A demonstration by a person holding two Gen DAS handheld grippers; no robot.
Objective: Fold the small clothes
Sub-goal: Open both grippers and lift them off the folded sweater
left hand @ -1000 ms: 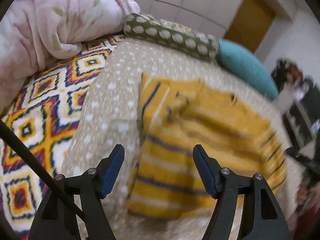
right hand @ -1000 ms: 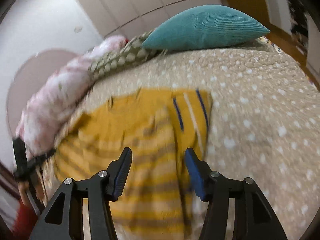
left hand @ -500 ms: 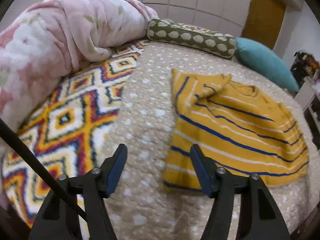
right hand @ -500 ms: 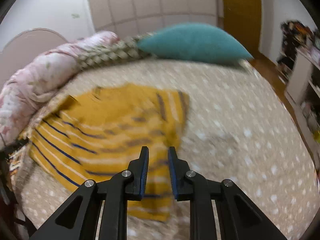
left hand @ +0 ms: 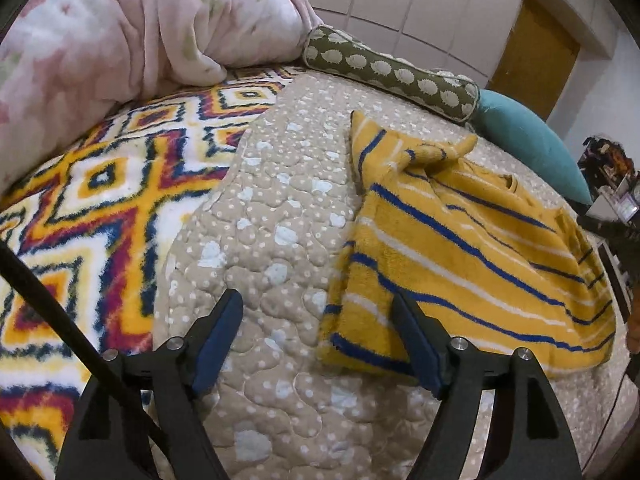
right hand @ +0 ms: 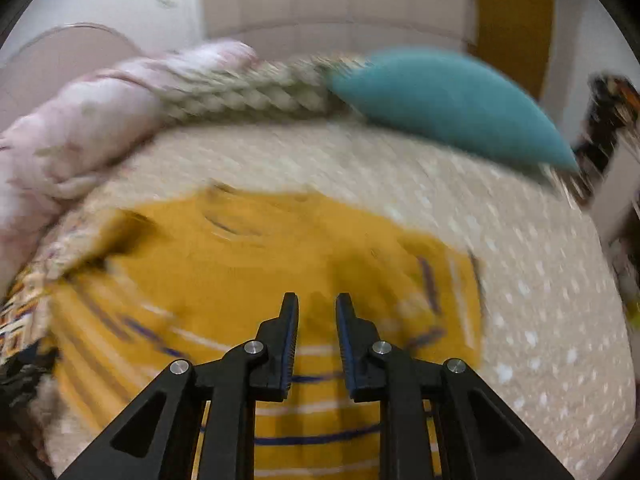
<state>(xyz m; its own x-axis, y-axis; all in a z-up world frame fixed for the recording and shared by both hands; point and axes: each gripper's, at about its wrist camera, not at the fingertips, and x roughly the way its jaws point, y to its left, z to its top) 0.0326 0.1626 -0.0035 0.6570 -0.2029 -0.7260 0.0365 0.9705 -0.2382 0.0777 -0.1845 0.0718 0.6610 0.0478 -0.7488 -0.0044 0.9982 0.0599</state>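
Observation:
A small yellow sweater (left hand: 460, 240) with blue and white stripes lies folded on the beige dotted quilt (left hand: 280, 220). Its left sleeve is folded in over the body. My left gripper (left hand: 320, 320) is open and empty, held above the quilt at the sweater's near left corner. In the right wrist view the sweater (right hand: 240, 272) is blurred by motion. My right gripper (right hand: 317, 312) hovers over its middle, with the jaws close together but a narrow gap between them and nothing held.
A pink floral duvet (left hand: 120, 32) is heaped at the back left, over a bright patterned blanket (left hand: 100, 200). An olive bolster (left hand: 392, 76) and a teal cushion (left hand: 532, 144) lie at the head of the bed. Clutter (left hand: 608, 160) stands off the bed's right side.
Both grippers have pulled back from the sweater, which now lies flat. The right gripper closed from wide open to a narrow gap and has swung over the sweater. The left stays open.

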